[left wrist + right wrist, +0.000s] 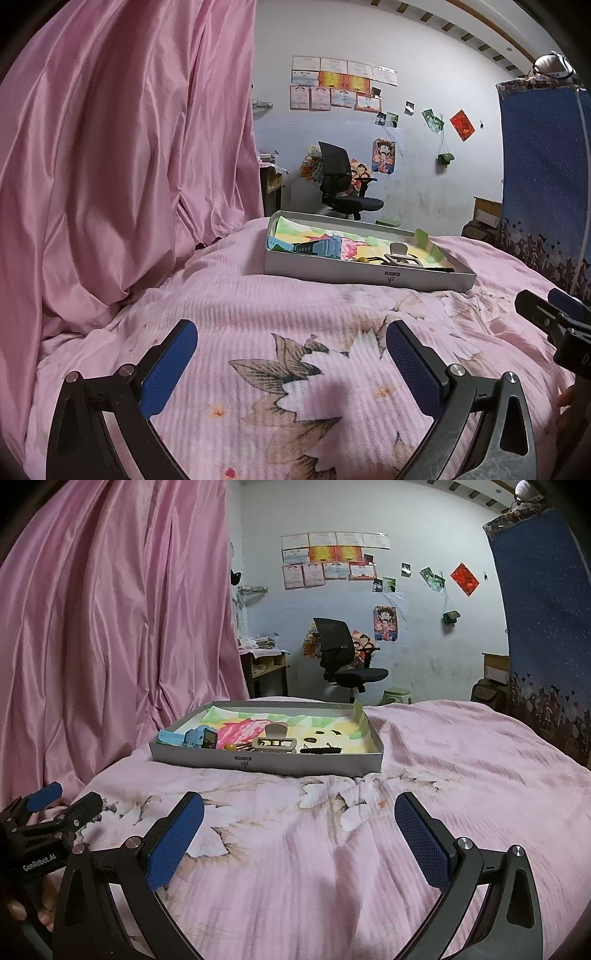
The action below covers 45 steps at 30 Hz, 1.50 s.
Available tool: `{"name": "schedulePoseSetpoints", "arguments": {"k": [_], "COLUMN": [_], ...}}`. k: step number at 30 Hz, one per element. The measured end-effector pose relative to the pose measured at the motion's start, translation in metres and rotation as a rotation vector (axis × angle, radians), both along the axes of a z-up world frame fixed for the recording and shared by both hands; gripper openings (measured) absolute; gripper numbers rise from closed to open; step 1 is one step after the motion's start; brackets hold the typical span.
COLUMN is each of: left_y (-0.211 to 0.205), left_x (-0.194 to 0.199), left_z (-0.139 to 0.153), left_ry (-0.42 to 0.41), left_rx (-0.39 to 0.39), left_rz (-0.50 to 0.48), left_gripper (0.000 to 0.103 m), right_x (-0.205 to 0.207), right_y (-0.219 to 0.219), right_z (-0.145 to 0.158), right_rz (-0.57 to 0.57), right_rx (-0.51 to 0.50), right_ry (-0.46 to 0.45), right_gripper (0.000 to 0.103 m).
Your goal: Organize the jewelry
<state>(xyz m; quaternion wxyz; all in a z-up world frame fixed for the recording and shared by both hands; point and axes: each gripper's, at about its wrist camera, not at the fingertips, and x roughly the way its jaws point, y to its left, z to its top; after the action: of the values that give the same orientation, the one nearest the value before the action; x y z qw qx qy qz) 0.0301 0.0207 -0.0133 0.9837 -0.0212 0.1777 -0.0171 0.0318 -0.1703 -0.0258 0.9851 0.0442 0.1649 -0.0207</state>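
A shallow grey box lid (369, 277) (266, 762) lies on the pink bedspread ahead of both grippers. Inside it are a blue watch (321, 246) (197, 737), a beige hair claw clip (402, 258) (275, 740), a small yellow bead on a pin (230, 746) and a dark hair clip (319, 750). My left gripper (291, 350) is open and empty, low over the bedspread, well short of the box. My right gripper (299, 829) is open and empty, also short of the box. Each gripper shows at the edge of the other's view.
A pink curtain (129, 147) hangs at the left of the bed. A blue patterned cloth (546, 166) hangs at the right. Beyond the bed stand a black office chair (340, 657), a small desk (264, 664) and a green stool (397, 696).
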Motion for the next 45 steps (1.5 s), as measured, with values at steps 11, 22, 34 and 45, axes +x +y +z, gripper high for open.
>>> {"name": "schedulePoseSetpoints", "arguments": {"k": [11, 22, 34, 45], "left_y": [0.0005, -0.0002, -0.0004, -0.0007], "left_x": [0.0017, 0.0021, 0.0020, 0.0019], "left_z": [-0.0001, -0.0013, -0.0016, -0.0015], "left_ry": [0.007, 0.009, 0.009, 0.009], "left_rx": [0.002, 0.005, 0.005, 0.005], "left_rz": [-0.001, -0.002, -0.002, -0.002], "left_gripper": [0.103, 0.103, 0.103, 0.103], "right_x": [0.0003, 0.0010, 0.0006, 0.0012], "right_y": [0.0014, 0.0005, 0.0003, 0.0009], "right_z": [-0.0016, -0.0038, -0.0042, -0.0035], "right_rz": [-0.001, 0.003, 0.002, 0.002], "right_rx": [-0.009, -0.008, -0.010, -0.009], "right_ry": [0.004, 0.007, 0.008, 0.009], "right_gripper": [0.102, 0.102, 0.102, 0.102]}}
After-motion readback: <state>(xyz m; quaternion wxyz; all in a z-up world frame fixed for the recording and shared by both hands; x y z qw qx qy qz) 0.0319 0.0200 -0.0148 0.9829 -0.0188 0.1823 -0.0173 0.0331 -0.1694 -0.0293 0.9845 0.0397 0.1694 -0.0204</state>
